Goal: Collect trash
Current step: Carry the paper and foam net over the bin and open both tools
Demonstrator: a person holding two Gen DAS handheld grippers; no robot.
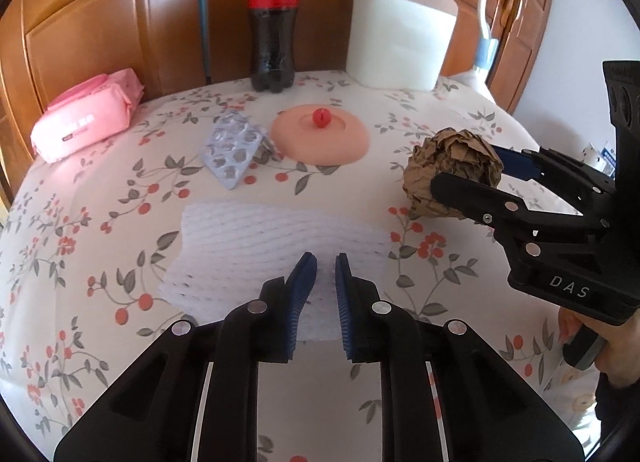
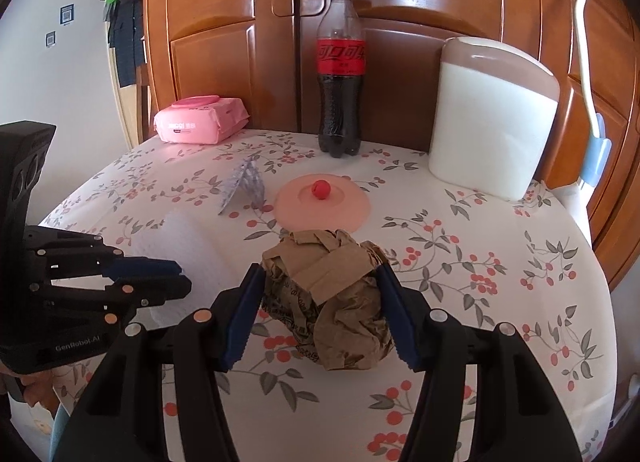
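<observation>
**Both grippers on trash beside the lid**

The landmark is the pink lid (image 1: 319,139), lying flat on the floral tablecloth (image 1: 100,222) with a red knob at its middle.

The right gripper (image 2: 320,286) has its blue pads (image 2: 244,310) pressed against both sides of the paper ball (image 2: 332,298), a crumpled brown wad sitting on the cloth just in front of the lid, on its right. The ball fills the gap between the jaws.

The left gripper (image 1: 326,262) is nearly closed, its tips a narrow slit apart, over the near edge of the foam net (image 1: 256,234). Whether it pinches the foam cannot be told. That white sheet lies in front of the lid, to its left.

A blister pack (image 1: 234,150) leans against the lid's left edge. Behind the lid stand a cola bottle (image 1: 273,18) and, to the right, a white bin (image 1: 400,30). A pink wipes pack (image 1: 86,114) lies well to the lid's left, at the cloth's far edge.
</observation>
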